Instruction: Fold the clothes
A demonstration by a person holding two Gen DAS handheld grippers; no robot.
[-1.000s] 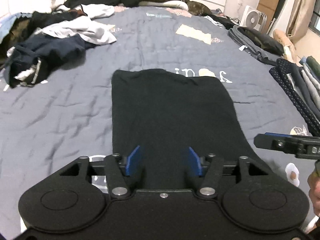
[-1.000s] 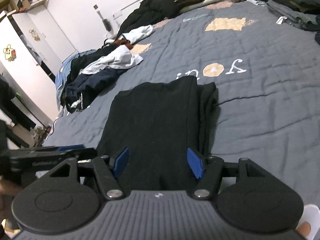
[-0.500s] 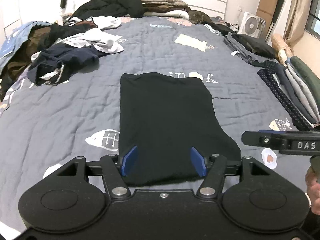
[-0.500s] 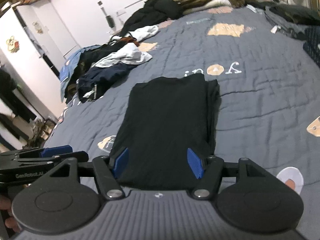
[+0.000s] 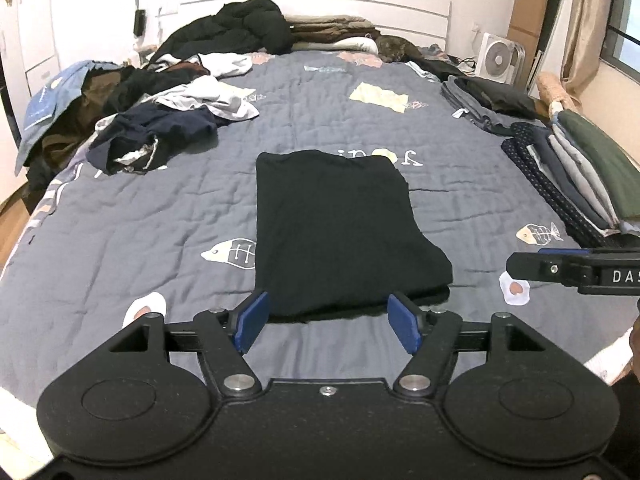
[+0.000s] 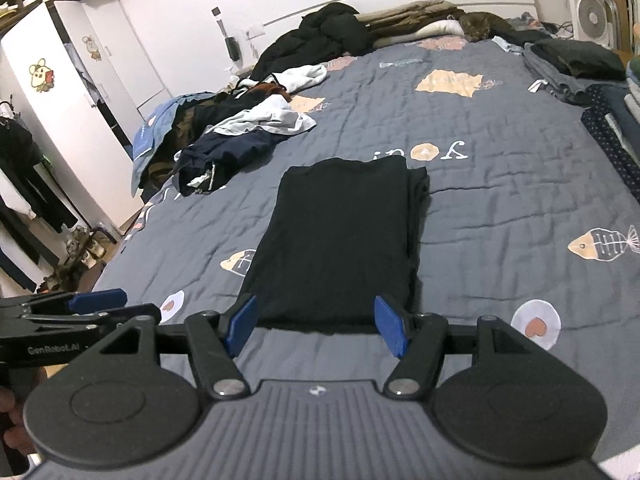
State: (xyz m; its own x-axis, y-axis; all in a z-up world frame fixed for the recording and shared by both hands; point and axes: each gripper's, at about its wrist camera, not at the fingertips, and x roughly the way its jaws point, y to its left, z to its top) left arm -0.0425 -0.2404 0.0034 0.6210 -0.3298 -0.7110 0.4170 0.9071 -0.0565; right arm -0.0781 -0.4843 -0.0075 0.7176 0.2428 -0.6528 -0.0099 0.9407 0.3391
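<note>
A black garment (image 5: pixel 340 232) lies folded into a long flat rectangle in the middle of the grey bed quilt (image 5: pixel 160 216); the right wrist view shows it too (image 6: pixel 340 240), with a folded layer along its right side. My left gripper (image 5: pixel 327 322) hovers open just before the garment's near edge, nothing between its blue pads. Over the same near edge my right gripper (image 6: pixel 316 328) is open as well and holds nothing. Each gripper shows at the edge of the other's view.
A heap of unfolded clothes (image 5: pixel 160 120) covers the bed's left and far side. Stacks of folded clothes (image 5: pixel 580 168) line the right edge. A cat (image 5: pixel 394 46) lies by the headboard, a fan (image 5: pixel 500 58) stands beyond. A white wardrobe (image 6: pixel 60 100) stands at the left.
Both grippers have drawn back and up from the black garment, so its near edge now lies in front of the fingers. The garment itself lies still.
</note>
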